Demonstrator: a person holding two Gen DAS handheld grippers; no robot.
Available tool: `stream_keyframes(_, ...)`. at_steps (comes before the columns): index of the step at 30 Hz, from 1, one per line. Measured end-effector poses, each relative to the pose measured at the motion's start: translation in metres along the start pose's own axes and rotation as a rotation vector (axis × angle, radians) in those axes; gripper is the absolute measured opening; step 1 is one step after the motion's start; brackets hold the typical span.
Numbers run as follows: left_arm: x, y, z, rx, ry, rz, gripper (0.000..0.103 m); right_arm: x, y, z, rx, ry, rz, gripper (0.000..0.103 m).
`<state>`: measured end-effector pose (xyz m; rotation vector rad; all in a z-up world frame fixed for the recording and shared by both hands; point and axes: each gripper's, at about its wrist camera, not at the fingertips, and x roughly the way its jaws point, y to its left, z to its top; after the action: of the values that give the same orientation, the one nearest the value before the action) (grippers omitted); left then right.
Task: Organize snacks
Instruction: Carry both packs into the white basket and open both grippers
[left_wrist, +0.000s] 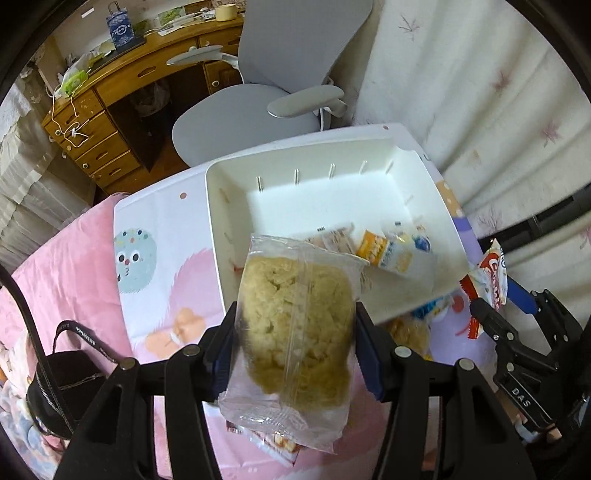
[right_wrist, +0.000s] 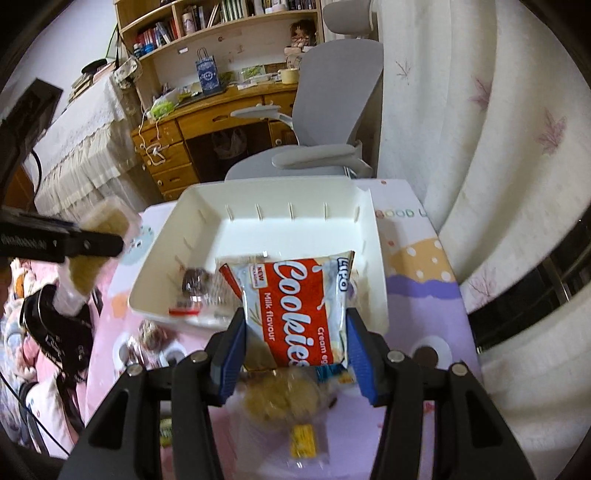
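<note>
Snacks ride in both claws above the white bin (left_wrist: 436, 236), presumably so each can be dropped in: the left claw (left_wrist: 295, 339) pinches a clear cake pack (left_wrist: 295, 317) by its sides, and the right claw (right_wrist: 295, 343) pinches a red cookie bag (right_wrist: 299, 306) likewise. A few packets already lie in the bin, while others wait on the pink bed (left_wrist: 74, 280) beside it

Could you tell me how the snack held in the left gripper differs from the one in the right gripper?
The clear-wrapped cake in the left gripper shows its crumbly yellow contents; the cookies packet in the right gripper is opaque, printed red and white with lettering. Both are clamped between blue pads near the white bin.
</note>
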<state>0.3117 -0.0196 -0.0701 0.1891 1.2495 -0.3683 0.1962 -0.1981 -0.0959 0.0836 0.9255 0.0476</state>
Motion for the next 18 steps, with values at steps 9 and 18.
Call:
stream_keyframes(9,0.022,0.009,0.019,-0.054,-0.087,-0.053,0.055,0.027,0.012,0.039,0.02,-0.061,0.008,0.052)
stream_keyframes(18,0.031,0.016,0.021,-0.113,-0.096,-0.089,0.071,0.052,0.01,0.05,0.075,0.013,0.007,0.058)
